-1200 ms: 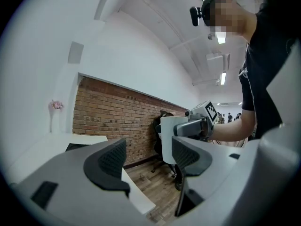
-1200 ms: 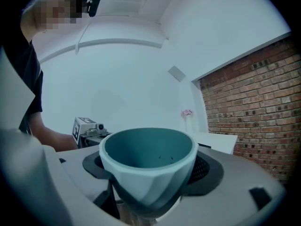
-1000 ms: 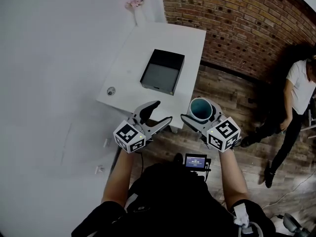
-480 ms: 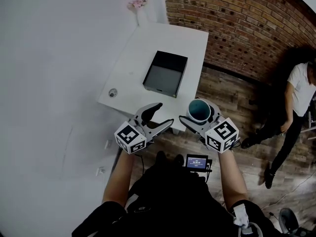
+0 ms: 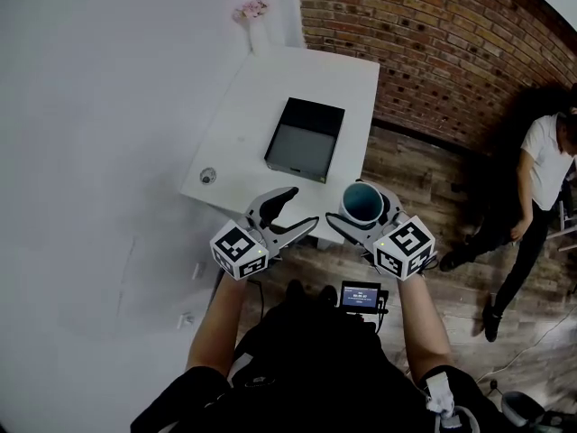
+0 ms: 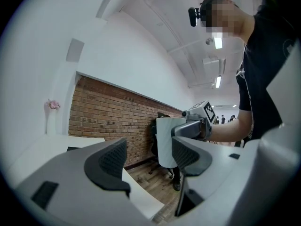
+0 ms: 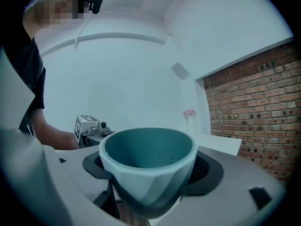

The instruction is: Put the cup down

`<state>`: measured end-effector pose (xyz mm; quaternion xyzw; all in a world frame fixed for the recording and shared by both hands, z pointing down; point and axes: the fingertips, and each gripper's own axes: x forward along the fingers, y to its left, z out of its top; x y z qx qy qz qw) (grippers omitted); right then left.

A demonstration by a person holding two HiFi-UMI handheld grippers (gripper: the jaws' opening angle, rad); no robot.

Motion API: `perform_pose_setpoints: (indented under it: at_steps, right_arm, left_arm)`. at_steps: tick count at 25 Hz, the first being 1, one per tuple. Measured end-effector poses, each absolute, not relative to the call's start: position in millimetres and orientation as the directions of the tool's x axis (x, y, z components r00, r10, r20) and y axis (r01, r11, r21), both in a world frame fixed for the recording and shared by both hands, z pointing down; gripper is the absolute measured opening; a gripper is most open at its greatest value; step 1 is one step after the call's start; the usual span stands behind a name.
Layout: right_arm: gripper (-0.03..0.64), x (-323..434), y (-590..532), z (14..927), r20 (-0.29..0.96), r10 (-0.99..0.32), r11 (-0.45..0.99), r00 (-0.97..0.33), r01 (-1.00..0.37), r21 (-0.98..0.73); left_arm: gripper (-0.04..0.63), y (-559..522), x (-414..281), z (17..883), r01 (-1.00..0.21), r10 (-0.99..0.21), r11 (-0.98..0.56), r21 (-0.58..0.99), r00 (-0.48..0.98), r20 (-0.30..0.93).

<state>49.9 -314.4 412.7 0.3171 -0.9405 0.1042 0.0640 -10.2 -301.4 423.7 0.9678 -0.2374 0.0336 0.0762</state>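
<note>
Clamping the teal cup upright between its pads, the right gripper holds it in the air just off the near right corner of the white table. Left gripper hovers at the table's near edge, jaws apart, nothing between them. Black tray sits mid-table, well apart from the cup.

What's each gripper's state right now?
Left gripper: open, nothing between the jaws.
Right gripper: closed on the teal cup.
</note>
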Motion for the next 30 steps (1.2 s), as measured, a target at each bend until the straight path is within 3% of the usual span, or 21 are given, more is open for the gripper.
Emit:
perform_pose_setpoints:
  at_steps: [30]
  right_arm:
    - [0.411, 27.7, -403.1, 439.0, 0.198, -0.573, 0.786, -0.795, -0.602, -0.144]
  left_arm:
    - [0.273, -340.3, -34.0, 440.6, -0.495, -0.483, -0.852, 0.168, 0.869, 0.109]
